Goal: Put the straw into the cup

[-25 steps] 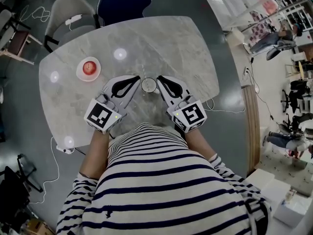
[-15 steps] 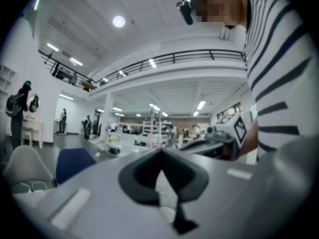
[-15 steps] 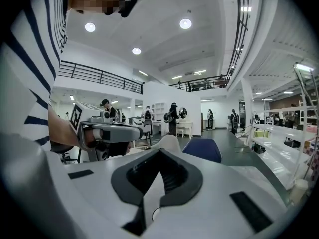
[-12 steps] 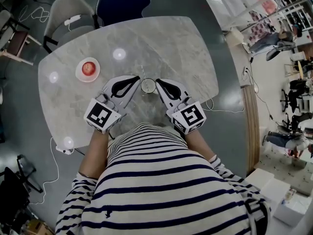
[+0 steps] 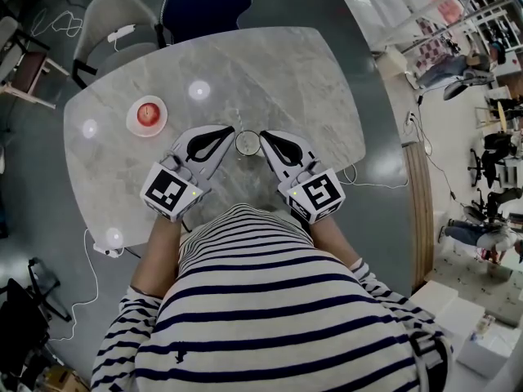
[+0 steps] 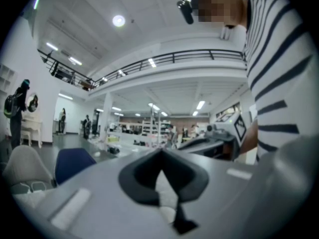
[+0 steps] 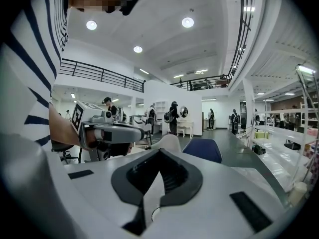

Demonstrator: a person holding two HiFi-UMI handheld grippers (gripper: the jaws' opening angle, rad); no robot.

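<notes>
While flanking the cup point(image 5: 248, 142) on the surface point(image 5: 286, 72), holding left gripper point(image 5: 230, 131) and right gripper point(image 5: 265, 132) just beside it, fingers point(image 6: 137, 176) clenching on nothing.

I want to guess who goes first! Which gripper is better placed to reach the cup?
Right, but only barely, so it's a guess. The left gripper and right gripper are both shut and empty, tips beside the cup, one on each side. The right tip looks slightly nearer. I can't see a straw.
</notes>
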